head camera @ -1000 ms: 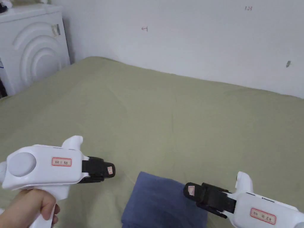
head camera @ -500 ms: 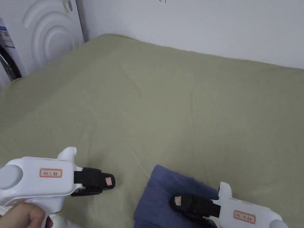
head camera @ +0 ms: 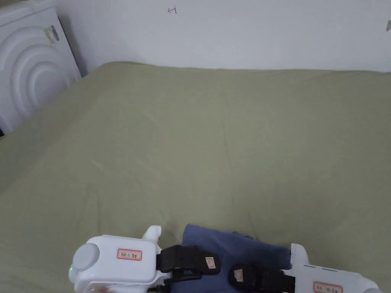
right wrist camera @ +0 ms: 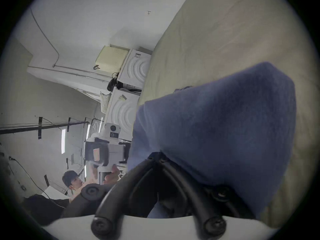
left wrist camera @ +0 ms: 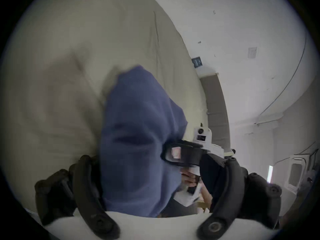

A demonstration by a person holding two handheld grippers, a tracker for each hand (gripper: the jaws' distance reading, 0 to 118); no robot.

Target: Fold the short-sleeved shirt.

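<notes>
The short-sleeved shirt (head camera: 233, 248), folded blue, lies on the green bed (head camera: 214, 145) between both tools, its near part cut off; left hand-held gripper (left wrist camera: 147, 165) jaws apart, cloth between them; right hand-held gripper (right wrist camera: 158, 154) jaws together, its grip on the cloth hard to make out.

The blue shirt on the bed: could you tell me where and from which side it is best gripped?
Grip the blue shirt at its two near corners, one tool each, coming in low from the person's side. It lies folded flat on the green bed, so its near edge is the closest free layer to pinch.
</notes>
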